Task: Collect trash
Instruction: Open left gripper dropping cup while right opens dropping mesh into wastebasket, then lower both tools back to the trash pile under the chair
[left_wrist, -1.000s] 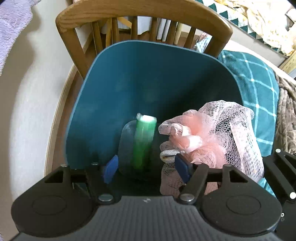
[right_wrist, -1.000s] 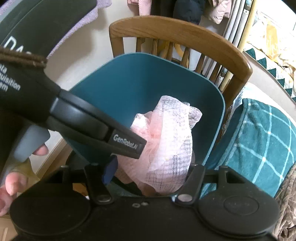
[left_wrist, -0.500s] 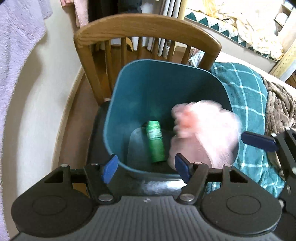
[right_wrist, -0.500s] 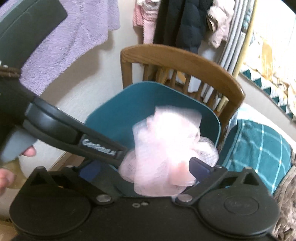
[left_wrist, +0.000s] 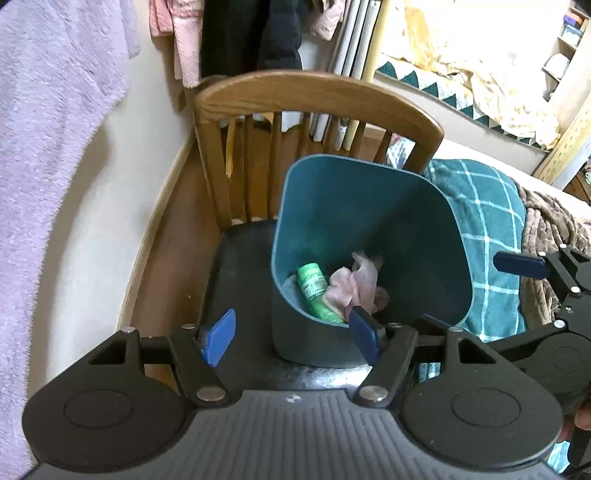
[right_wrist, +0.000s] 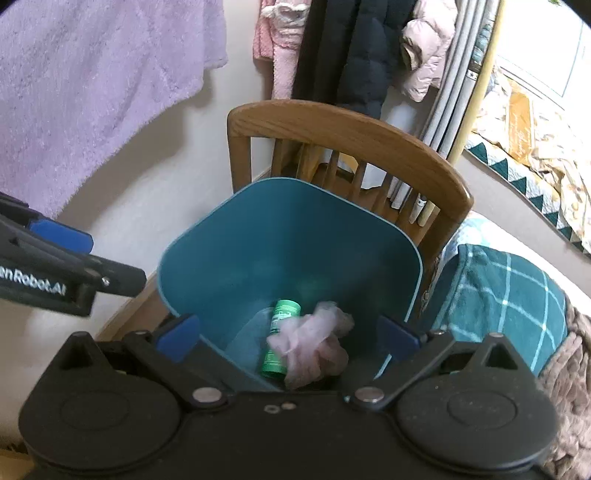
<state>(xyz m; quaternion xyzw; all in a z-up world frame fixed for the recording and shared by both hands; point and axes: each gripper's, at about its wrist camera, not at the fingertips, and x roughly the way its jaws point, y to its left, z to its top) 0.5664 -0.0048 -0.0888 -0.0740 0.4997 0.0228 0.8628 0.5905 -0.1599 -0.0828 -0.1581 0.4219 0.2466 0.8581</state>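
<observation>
A teal bin (left_wrist: 373, 206) stands on the black seat of a wooden chair (left_wrist: 317, 92). Inside it lie a green can (left_wrist: 317, 291) and a crumpled pink net (left_wrist: 356, 284); both also show in the right wrist view, the can (right_wrist: 279, 338) and the net (right_wrist: 314, 343) in the bin (right_wrist: 295, 236). My left gripper (left_wrist: 291, 338) is open and empty, above the bin's near left rim. My right gripper (right_wrist: 288, 334) is open and empty, above the bin's near rim. The right gripper's blue fingers (left_wrist: 521, 263) show at the right edge of the left view.
A cream wall with a hanging purple towel (right_wrist: 92, 81) is on the left. Clothes (right_wrist: 343, 48) hang behind the chair. A teal checked blanket (left_wrist: 480, 229) and a brown throw (left_wrist: 550, 236) lie to the right of the bin.
The pink net left my right gripper and dropped into the bin beside the green can. Both grippers pulled up and back from the bin, and the right jaws opened wide.
</observation>
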